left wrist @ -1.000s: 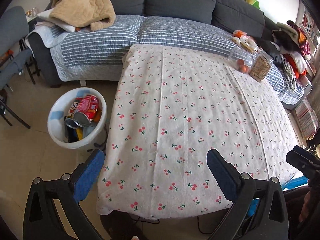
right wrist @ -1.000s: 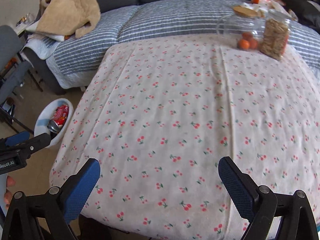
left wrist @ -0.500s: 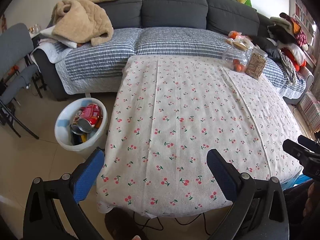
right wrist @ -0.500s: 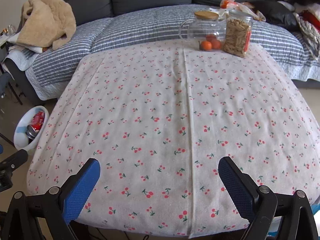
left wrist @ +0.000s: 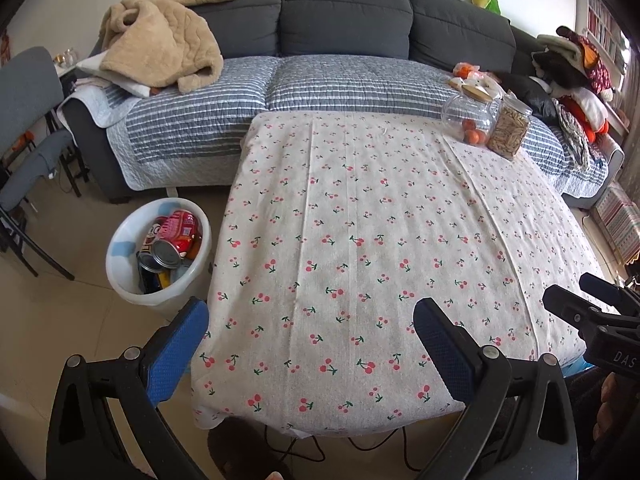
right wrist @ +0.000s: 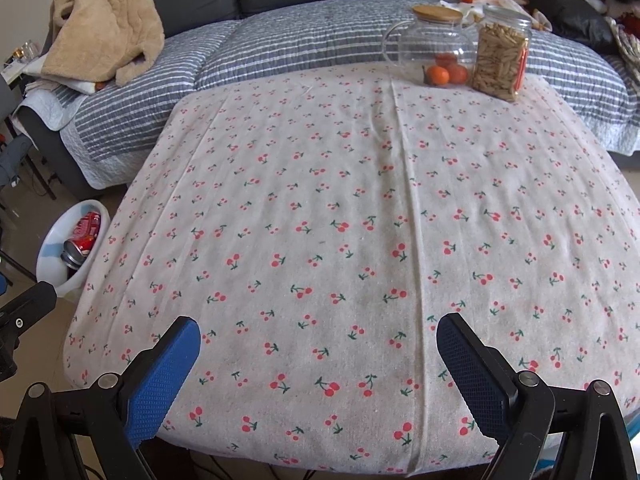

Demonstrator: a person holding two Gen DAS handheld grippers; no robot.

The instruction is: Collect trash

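A cherry-print tablecloth [left wrist: 380, 240] covers the table; cans fill the white bin [left wrist: 120, 276] at left; both the left gripper [left wrist: 310, 338] and the right gripper [right wrist: 318, 358] hang open, empty.

Right tool [right wrist: 318, 364] agape, cherry tablecloth [right wrist: 360, 220]

A white bin [left wrist: 120, 248] on the floor beside the table holds crushed cans [left wrist: 176, 236] (mostly red).
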